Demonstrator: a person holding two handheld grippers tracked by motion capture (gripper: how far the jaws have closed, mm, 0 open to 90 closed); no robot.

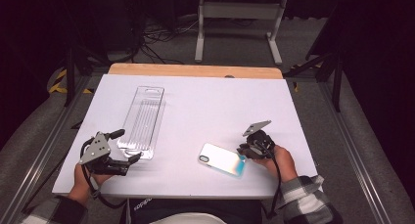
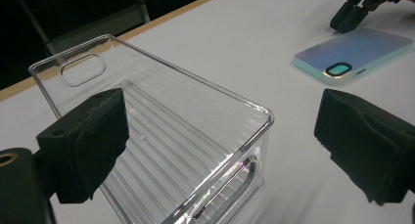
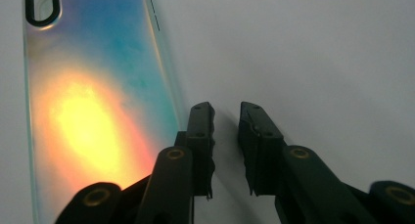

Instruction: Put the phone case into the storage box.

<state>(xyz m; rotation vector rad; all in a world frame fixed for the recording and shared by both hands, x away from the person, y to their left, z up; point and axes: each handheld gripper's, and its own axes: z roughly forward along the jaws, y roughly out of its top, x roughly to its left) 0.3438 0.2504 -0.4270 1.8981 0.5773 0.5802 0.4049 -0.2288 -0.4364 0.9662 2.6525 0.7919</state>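
the left gripper [image 1: 133, 158] stood released at the near end of the clear plastic tray [image 1: 142, 120], one pad inside its wall. the iridescent phone case [image 1: 222, 159] lay flat, well apart. the right gripper [image 3: 226, 114] hung slightly parted, empty, just beside it; a good grasp probably needed wider jaws astride the case's edge.

phone case [image 1: 222, 159]: iridescent blue-orange, mint rim | tray [image 1: 142, 121]: clear, ribbed | table [image 1: 195, 101]: white | sleeve [image 1: 308, 197]: plaid
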